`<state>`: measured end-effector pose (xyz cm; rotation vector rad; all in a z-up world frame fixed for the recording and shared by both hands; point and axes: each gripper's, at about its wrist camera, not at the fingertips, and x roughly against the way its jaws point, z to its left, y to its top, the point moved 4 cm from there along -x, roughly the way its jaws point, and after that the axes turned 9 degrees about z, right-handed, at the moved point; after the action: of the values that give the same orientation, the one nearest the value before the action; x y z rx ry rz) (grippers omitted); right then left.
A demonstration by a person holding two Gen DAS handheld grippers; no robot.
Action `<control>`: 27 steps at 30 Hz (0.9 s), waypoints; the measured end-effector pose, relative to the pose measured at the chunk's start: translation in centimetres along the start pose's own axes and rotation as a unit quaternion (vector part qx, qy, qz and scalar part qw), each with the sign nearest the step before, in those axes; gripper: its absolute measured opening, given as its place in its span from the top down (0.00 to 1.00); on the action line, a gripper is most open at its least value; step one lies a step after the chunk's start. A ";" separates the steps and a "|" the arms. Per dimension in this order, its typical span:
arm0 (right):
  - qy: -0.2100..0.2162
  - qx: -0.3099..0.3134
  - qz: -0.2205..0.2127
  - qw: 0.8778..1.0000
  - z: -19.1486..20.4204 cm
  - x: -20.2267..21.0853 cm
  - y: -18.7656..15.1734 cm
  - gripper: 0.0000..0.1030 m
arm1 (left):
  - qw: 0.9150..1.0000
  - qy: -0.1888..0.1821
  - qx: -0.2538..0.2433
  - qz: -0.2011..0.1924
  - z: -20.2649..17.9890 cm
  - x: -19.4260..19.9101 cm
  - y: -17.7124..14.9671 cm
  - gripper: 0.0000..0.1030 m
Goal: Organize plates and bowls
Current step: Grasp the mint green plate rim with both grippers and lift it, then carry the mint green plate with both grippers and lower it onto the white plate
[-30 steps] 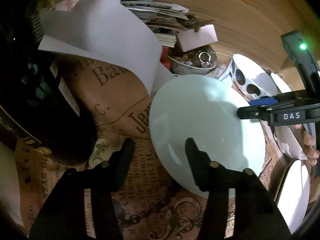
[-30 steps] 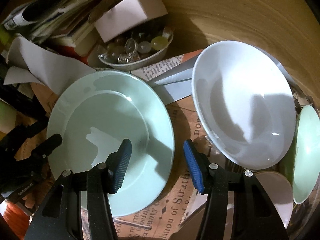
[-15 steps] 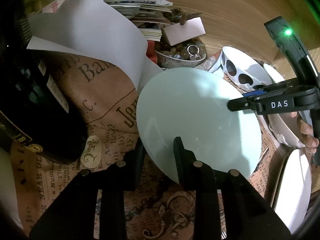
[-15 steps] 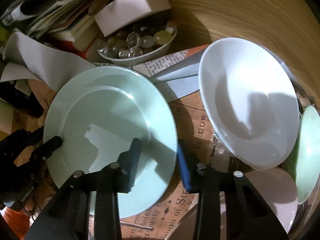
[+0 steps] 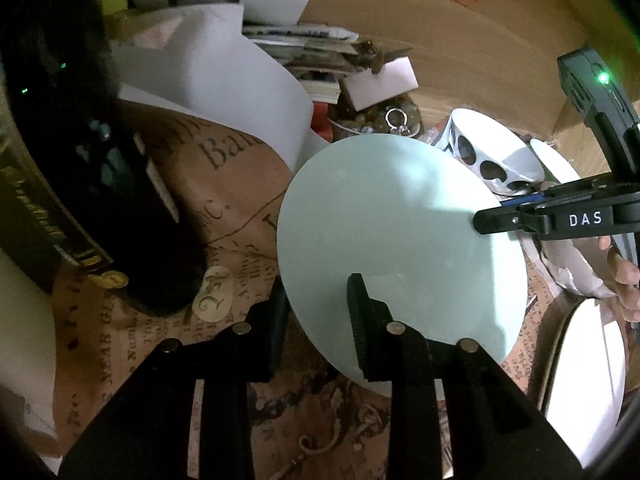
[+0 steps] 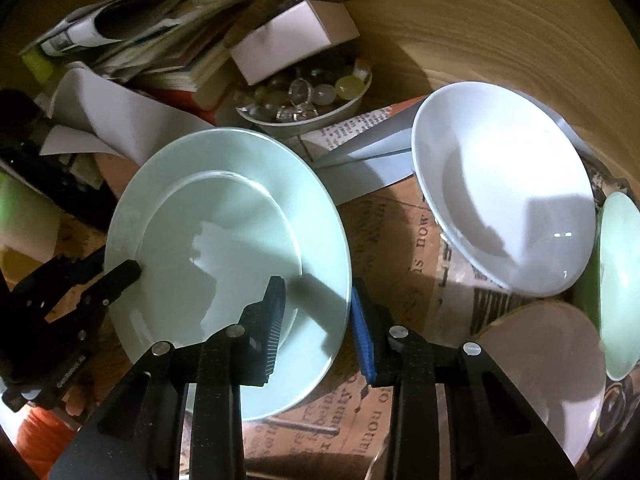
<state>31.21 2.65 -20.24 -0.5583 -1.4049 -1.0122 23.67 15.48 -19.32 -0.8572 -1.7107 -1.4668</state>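
Note:
A pale green plate is held between both grippers, tilted above the newspaper-covered table; it also shows in the right wrist view. My left gripper is shut on its left rim. My right gripper is shut on its right rim and shows in the left wrist view. A white deep plate leans at the right. A smaller green plate stands at the far right edge. A pinkish-white plate lies at the lower right.
A small bowl of beads and rings sits behind the green plate, beside a stack of books and papers. A large white paper sheet and a dark bottle stand at the left. A wooden wall is behind.
Both grippers closed onto the green plate's opposite rims. The plate has been lifted and tilted, its left edge rising off the table.

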 end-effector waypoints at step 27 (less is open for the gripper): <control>-0.004 0.042 -0.094 0.995 3.2 8.4 -7.2 0.73 | 0.997 0.009 0.025 -0.068 -1.0 10.1 -3.6 0.72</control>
<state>22.36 -0.30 -13.44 -0.3735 -1.5201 -1.0961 15.42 14.32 -12.50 -0.7116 -1.8144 -1.5096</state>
